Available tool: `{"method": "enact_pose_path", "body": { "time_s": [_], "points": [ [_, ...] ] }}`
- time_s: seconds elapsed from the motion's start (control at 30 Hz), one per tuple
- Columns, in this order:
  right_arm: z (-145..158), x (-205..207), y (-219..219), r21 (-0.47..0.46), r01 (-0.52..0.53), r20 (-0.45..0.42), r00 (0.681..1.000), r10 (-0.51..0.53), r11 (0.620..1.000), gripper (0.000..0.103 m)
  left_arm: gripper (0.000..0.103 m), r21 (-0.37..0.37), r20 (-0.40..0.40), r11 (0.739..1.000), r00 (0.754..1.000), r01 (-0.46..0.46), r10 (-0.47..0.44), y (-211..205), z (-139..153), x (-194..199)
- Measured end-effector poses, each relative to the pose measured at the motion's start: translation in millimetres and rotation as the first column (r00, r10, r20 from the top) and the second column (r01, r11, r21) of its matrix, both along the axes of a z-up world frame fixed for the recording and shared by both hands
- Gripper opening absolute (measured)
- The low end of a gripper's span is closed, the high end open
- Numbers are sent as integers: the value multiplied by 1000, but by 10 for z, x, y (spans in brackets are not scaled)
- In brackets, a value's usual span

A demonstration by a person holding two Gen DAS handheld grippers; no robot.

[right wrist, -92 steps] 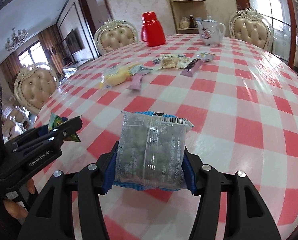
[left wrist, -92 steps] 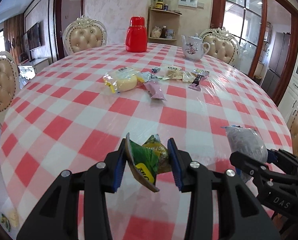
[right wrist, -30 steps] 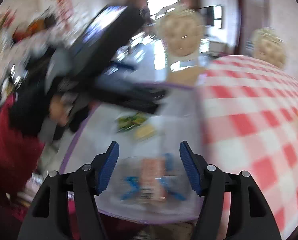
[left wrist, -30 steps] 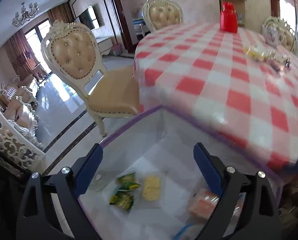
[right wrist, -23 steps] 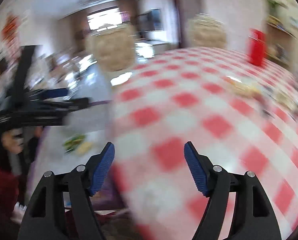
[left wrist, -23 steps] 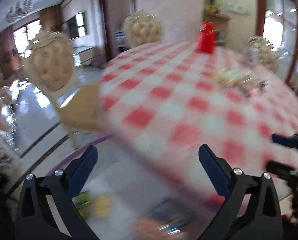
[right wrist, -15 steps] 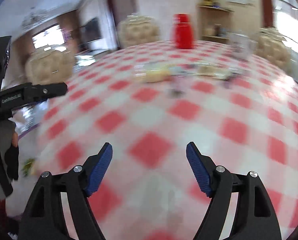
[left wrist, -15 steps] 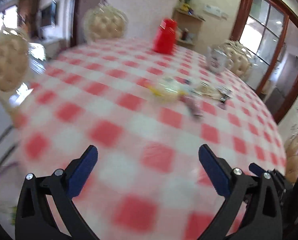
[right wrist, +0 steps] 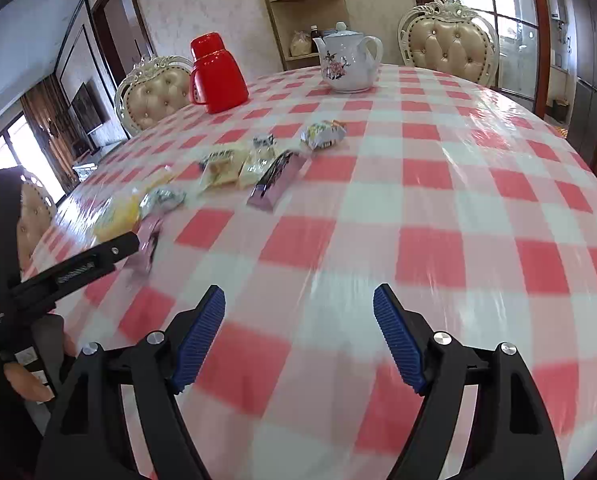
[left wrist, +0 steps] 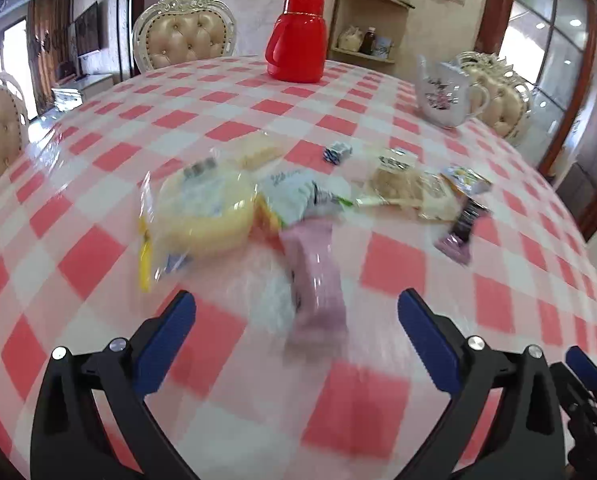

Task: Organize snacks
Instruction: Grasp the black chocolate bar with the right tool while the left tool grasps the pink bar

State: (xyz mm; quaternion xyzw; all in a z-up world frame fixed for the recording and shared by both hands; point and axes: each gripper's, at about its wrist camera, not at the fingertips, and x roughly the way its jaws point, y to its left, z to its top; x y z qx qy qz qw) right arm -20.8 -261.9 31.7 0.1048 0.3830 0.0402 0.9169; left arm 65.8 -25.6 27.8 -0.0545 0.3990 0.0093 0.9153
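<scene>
Both views were bright with daylight, coming from the glass doors at about two o'clock and a window at nine o'clock. Glare shone on the glossy tablecloth toward two o'clock. Motion blur smeared the snacks and the nearest checks at six o'clock. Fisheye distortion bent the room's edges, and the corners were dark.

Empty right tongs gape over the checked table.

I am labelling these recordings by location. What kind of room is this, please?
Most likely a home dining room: a large table with a red-checked cloth, tufted ornate chairs around it, and a floral teapot beside a red flask.
</scene>
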Motion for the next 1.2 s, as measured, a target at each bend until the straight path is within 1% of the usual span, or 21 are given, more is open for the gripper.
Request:
{"method": "enact_pose_path", "body": {
  "time_s": [0.07,0.17,0.2,0.27,0.33,0.4,0.5,0.57,0.63,0.67,0.7,0.73,0.77,0.8,0.87,0.93,1.0,1.07,1.13,1.2],
  "points": [
    [-48,234,-54,13,18,-18,1000,-18,1000,75,101,14,-8,1000,1000,-7,7,-22,8,118],
    [-99,550,-80,35,35,-44,998,-34,999,75,101,6,-15,1000,1000,-13,13,-71,-49,248],
    [-111,664,-71,48,36,-49,998,-33,998,75,101,11,-27,1000,1000,-1,1,-93,-86,266],
    [-135,847,-18,67,30,-55,998,-26,997,75,101,32,-84,998,995,58,-55,-151,-172,326],
    [-164,1026,75,65,23,-66,998,-18,998,75,101,13,-76,998,995,66,-64,-122,-168,317],
    [-201,1241,221,40,12,-79,997,-9,999,75,101,-2,-77,998,995,67,-67,-93,-181,320],
    [-238,1472,423,-45,1,-98,995,-5,999,75,101,-46,-103,996,991,79,-83,-50,-225,360],
    [-233,1566,492,-93,-1,-89,996,-7,996,75,101,-48,-103,996,991,75,-80,-36,-226,355],
    [-280,1634,503,-120,-8,-121,993,-7,993,74,101,-44,-106,996,991,83,-88,-39,-232,361],
    [-287,1626,487,-125,-7,-126,992,-9,992,67,101,-44,-106,995,990,85,-89,-38,-235,362],
    [-273,1588,472,-139,-17,-118,993,1,990,47,101,-44,-106,995,990,86,-90,-39,-230,358],
    [-270,1540,459,-150,-39,-119,993,21,988,32,101,-47,-106,995,990,89,-94,-32,-228,358],
    [-262,1484,429,-154,-39,-110,994,23,987,24,101,-52,-105,994,990,91,-96,-21,-227,361],
    [-240,1404,398,-147,-44,-96,995,30,988,22,101,-54,-105,994,990,90,-95,-14,-224,366],
    [-175,1257,361,-136,-70,-72,996,60,988,21,101,-58,-103,995,991,82,-88,12,-220,374],
    [-61,1120,323,-120,-72,-27,997,69,990,20,101,-74,-96,994,991,83,-90,47,-214,368],
    [81,928,268,-65,-73,30,997,75,995,20,101,-80,-93,994,992,76,-83,76,-211,365],
    [145,772,242,-37,-73,67,995,75,997,20,101,-89,-88,993,992,80,-88,98,-207,362],
    [159,658,242,-26,-75,80,994,77,997,20,101,-87,-84,993,993,77,-85,96,-206,357],
    [179,596,254,-11,-85,85,993,85,996,20,101,-62,-88,995,993,75,-80,61,-211,368]
  ]
}}
